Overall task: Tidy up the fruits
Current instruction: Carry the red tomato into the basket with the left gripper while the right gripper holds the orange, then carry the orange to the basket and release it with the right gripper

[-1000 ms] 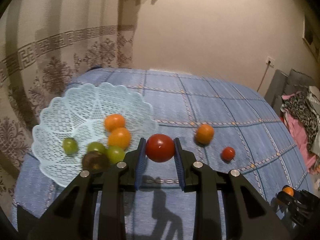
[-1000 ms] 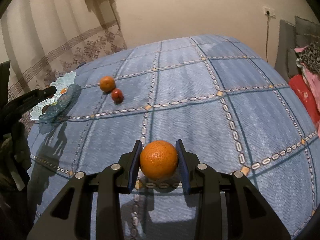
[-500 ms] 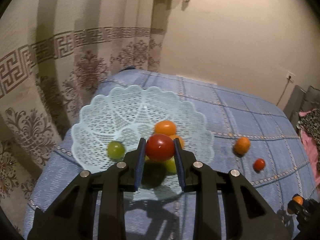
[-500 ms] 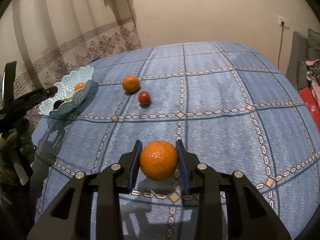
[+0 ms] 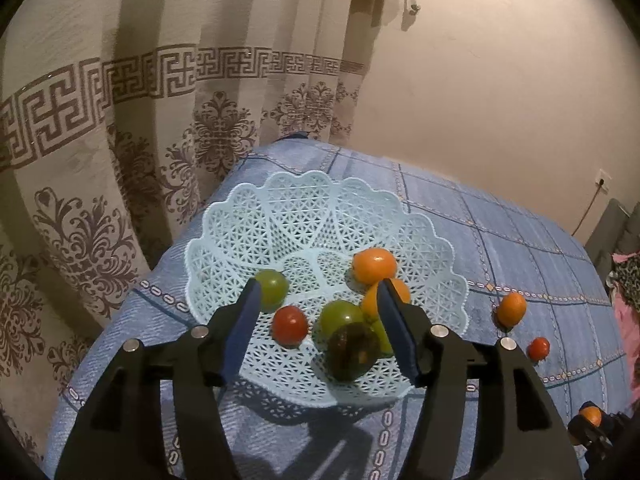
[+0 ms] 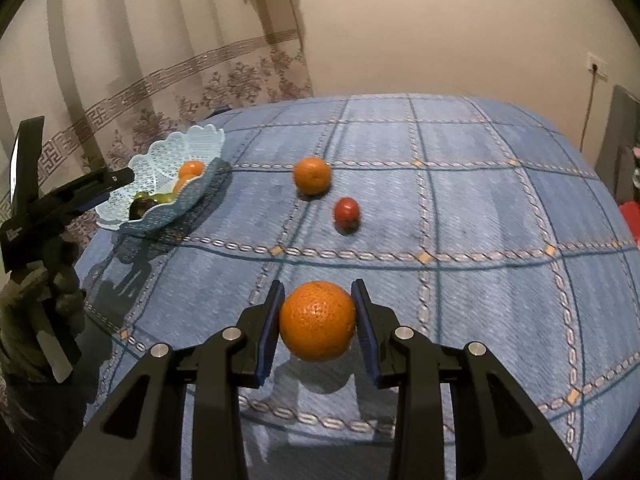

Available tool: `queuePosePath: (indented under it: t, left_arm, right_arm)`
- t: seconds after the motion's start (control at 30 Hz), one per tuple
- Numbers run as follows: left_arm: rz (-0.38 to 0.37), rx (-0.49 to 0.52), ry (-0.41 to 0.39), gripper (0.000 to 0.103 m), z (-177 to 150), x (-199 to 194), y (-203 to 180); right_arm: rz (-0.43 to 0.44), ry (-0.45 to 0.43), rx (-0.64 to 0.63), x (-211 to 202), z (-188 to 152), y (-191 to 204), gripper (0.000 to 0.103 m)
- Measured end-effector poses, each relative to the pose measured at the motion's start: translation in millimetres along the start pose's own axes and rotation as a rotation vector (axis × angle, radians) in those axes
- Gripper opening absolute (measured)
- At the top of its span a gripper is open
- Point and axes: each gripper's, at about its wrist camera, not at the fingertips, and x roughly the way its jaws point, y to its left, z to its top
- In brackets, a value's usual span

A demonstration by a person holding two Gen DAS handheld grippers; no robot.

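Over the pale blue lattice basket (image 5: 320,216), the left claw (image 5: 318,320) is seen with its jaws spread wide and nothing between them. A red tomato (image 5: 290,325) lies on the basket floor just below and between the pads, near the left one. Around it in the basket are green fruits (image 5: 272,288), two oranges (image 5: 374,266) and a dark fruit (image 5: 352,351). The tomato is judged to be already delivered, so this claw has no load left to place.

At the near side of the blue checked bedspread (image 6: 480,208), the right claw (image 6: 318,322) is closed on a large orange (image 6: 317,320), gripped at its widest part by both pads and carried clear of the cloth, as its shadow below suggests. From this claw the basket lies well away, ahead and to the left, at the far left edge of the bed; that direction is what the coming move turns on. The orange being round, no long axis need be lined up.

Two fruits are left loose on the bedspread between the claws: a smaller orange (image 6: 312,175) and a small red tomato (image 6: 346,210), near each other. Both lie nearer the basket and the left claw than the right one, so they would be more easily fetched by the left.
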Motion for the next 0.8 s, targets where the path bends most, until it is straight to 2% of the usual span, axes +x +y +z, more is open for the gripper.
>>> queuePosePath:
  t: [0.3,0.8]
  left_arm:
    - [0.098,-0.013,-0.033,0.072,-5,-3,6]
    - [0.15,-0.028,-0.035,0.073,-6,1,12]
  right_arm:
    - [0.055,-0.028,-0.055,18,33,33,0.035]
    - [0.189,-0.043,-0.076,63,96,93,0.035]
